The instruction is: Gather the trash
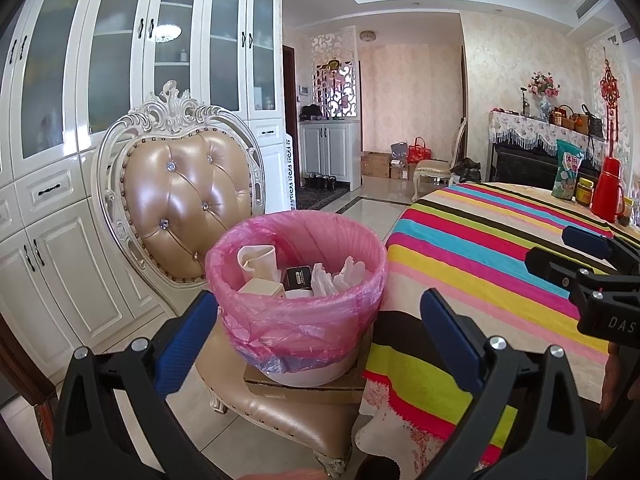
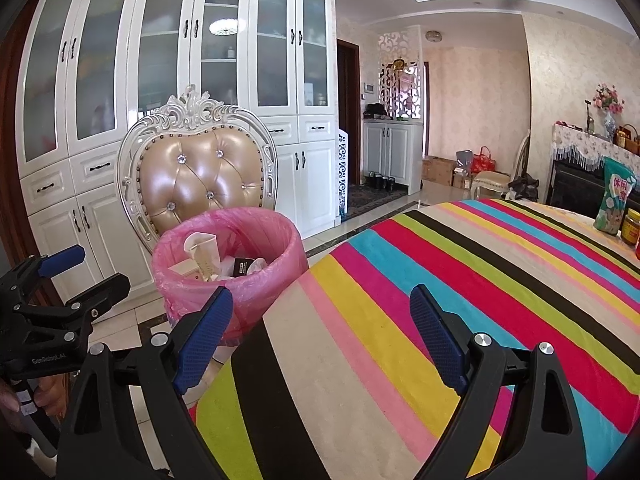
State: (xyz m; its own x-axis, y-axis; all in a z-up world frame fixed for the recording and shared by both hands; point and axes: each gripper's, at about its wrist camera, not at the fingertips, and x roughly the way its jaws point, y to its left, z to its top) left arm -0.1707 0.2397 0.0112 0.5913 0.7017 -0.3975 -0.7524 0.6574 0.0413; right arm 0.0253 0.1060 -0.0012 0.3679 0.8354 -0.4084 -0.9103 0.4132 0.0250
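- Striped cloth, loud colours, covers the table (image 2: 460, 280); it fills the right half of both views. No loose trash on any part of it I can see. Far right end holds only a snack bag (image 2: 614, 196), a jar (image 2: 632, 232) and a red flask (image 1: 608, 188), which I judge are not trash.
- Padded chair (image 1: 188, 200) sits left of the table, just beside its edge. Seat carries a flat cardboard piece (image 1: 304, 388), and the bin stands on that.
- Bin (image 1: 296, 280), pink liner, is the task's thing here: upright, mouth up, already holding a crumpled paper cup, small boxes and tissue.
- Key relation: the bin is dead ahead of my left gripper (image 1: 320, 340) and near, roughly centred between its fingers. From my right gripper (image 2: 324, 332) it lies ahead-left, beyond the left finger, with the table edge in front.
- So the left is the nearer hand to the bin; the right is better placed over the table.
- Left gripper: released, fingers spread wide, nothing between the pads.
- Right gripper: also released, wide apart, holding nothing, hovering above the cloth.
- My read: collection looks about finished, unless something lies out of view.
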